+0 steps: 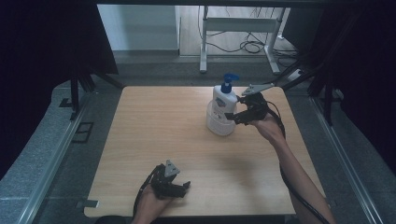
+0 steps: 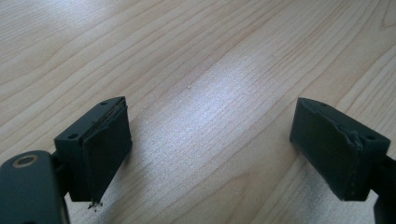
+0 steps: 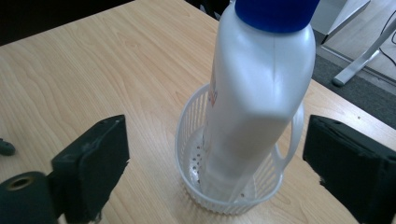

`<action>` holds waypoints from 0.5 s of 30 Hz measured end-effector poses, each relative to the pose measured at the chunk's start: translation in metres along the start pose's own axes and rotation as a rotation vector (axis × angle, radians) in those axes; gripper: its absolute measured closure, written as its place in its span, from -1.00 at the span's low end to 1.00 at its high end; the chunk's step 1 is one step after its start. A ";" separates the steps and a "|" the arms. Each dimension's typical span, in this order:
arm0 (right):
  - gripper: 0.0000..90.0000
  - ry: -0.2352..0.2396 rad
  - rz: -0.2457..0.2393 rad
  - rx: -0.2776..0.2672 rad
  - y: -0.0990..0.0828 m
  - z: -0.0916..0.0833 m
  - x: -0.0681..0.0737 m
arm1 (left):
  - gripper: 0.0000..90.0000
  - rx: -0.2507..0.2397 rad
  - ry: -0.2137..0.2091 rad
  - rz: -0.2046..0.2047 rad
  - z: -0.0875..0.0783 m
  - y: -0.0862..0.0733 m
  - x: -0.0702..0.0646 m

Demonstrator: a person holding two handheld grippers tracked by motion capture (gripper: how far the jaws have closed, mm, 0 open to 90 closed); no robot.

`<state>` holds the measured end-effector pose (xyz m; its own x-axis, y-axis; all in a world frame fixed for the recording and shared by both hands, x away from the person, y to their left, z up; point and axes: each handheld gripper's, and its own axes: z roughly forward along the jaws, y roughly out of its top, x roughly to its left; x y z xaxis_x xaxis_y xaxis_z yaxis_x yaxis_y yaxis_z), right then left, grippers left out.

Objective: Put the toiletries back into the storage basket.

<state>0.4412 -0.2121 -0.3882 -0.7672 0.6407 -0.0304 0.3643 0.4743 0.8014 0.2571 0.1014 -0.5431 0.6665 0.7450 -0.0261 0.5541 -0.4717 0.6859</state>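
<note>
A white pump bottle [image 1: 223, 99] with a blue pump head stands inside a small white slotted basket [image 1: 215, 125] at the back right of the wooden table [image 1: 154, 121]. In the right gripper view the bottle [image 3: 254, 98] leans slightly in the basket [image 3: 194, 154]. My right gripper [image 1: 235, 108] is open just right of the bottle, its jaws to either side of it and apart from it. My left gripper [image 1: 180, 185] rests near the table's front edge, open, with bare wood between its pads [image 2: 105, 149].
A white metal frame [image 1: 238, 32] and cables lie on the floor beyond the table. Dark curtains hang at both sides. Tripod legs [image 1: 79, 88] stand at the left rear.
</note>
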 end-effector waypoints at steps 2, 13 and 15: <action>-0.93 0.000 0.000 0.000 -0.001 -0.002 0.001 | -0.74 0.000 0.000 -0.001 0.000 0.000 0.000; -1.00 -0.002 -0.005 0.013 -0.012 -0.009 0.004 | -0.74 -0.002 0.001 -0.004 0.000 0.000 0.000; -1.00 -0.003 -0.005 0.019 -0.015 -0.011 0.005 | -0.74 0.000 0.001 -0.001 0.000 0.000 0.000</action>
<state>0.4261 -0.2225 -0.3937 -0.7678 0.6397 -0.0362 0.3702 0.4891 0.7898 0.2571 0.1010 -0.5431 0.6650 0.7464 -0.0261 0.5552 -0.4707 0.6857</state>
